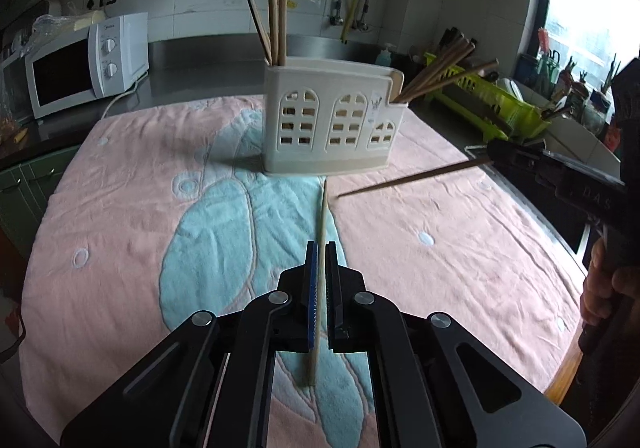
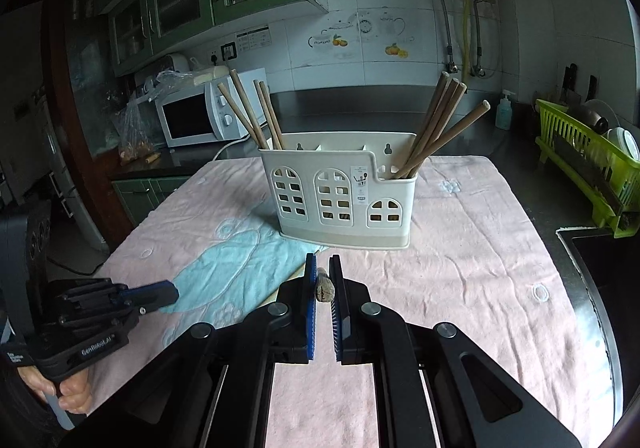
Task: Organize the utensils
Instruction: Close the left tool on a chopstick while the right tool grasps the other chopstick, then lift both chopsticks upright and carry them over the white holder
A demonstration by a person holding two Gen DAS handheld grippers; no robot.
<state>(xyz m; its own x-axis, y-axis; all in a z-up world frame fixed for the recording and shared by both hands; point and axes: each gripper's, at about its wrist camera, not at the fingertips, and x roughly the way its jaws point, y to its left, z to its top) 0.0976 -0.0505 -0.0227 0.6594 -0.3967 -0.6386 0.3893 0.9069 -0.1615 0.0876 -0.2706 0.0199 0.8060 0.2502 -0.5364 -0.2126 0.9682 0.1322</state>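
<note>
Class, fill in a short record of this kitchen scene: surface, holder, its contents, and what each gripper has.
surface: pink and blue towel
holder: cream utensil caddy, upright on the towel
contents: chopsticks at both ends
left gripper: shut on pale chopstick
right gripper: shut on dark chopstick

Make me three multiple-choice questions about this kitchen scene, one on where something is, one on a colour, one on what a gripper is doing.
1. Where does the utensil holder stand?
A. on the pink towel
B. inside the dish rack
C. on top of the microwave

2. What colour is the dish rack?
A. white
B. lime green
C. red

3. What is the left gripper doing?
A. hanging open
B. gripping a spoon
C. clamped on a pale chopstick

Answers: 1 A, the holder's base rests on the towel; 2 B, the rack is bright yellow-green; 3 C, the pale stick runs between the closed fingers.
</note>
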